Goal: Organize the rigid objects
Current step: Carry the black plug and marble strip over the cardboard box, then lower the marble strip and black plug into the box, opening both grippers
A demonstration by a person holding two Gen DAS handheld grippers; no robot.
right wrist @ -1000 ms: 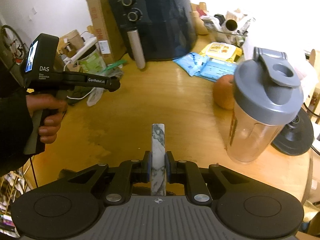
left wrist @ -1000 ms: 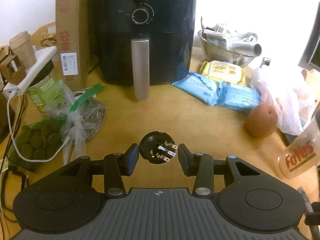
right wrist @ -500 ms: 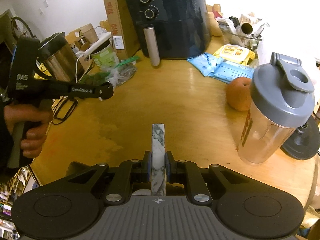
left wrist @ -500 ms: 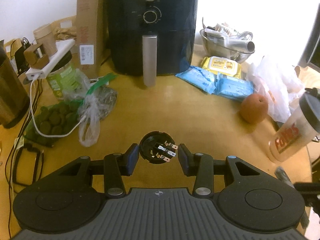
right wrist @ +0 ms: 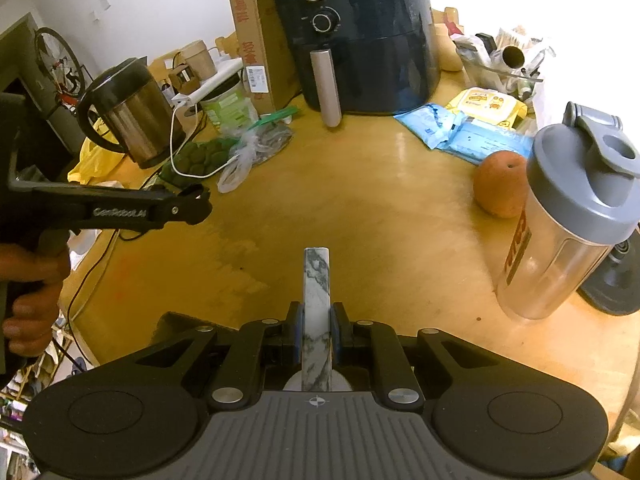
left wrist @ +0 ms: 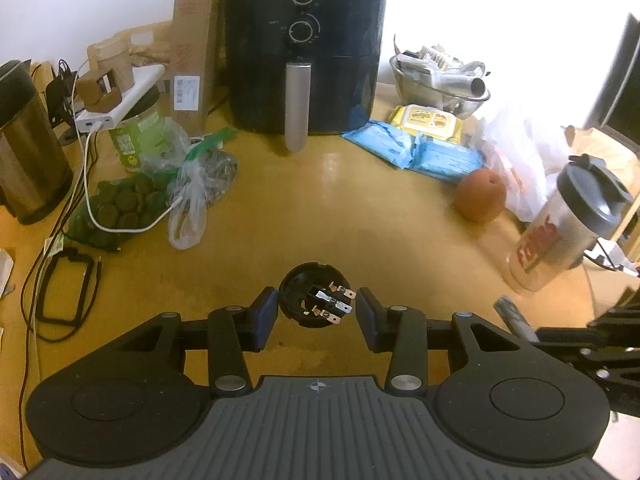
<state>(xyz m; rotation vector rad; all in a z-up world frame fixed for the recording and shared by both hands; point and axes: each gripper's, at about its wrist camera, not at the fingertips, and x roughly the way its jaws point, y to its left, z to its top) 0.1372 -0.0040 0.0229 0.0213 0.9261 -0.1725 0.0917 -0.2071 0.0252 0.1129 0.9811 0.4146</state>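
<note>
My left gripper [left wrist: 316,300] is shut on a black round connector base [left wrist: 304,296] with metal prongs, held just above the wooden table [left wrist: 320,208]. In the right wrist view that same gripper [right wrist: 192,204] shows from the side at the left, with a hand [right wrist: 28,280] on its grip. My right gripper [right wrist: 317,320] is shut on a grey-white marbled bar [right wrist: 317,280] that sticks out forward between the pads. The bar's tip [left wrist: 508,308] also shows at the right edge of the left wrist view.
A black air fryer [left wrist: 304,52] stands at the back beside a cardboard box [left wrist: 192,40]. A steel kettle [right wrist: 128,112], bagged goods [left wrist: 192,184] and a white cable [left wrist: 120,224] crowd the left. Wipe packs [left wrist: 416,148], an orange fruit [right wrist: 500,184] and a shaker bottle [right wrist: 568,224] sit right.
The left wrist view has pulled back from the air fryer, and the kettle and shaker bottle have come into it. Both grips are unchanged. The right gripper barely moved.
</note>
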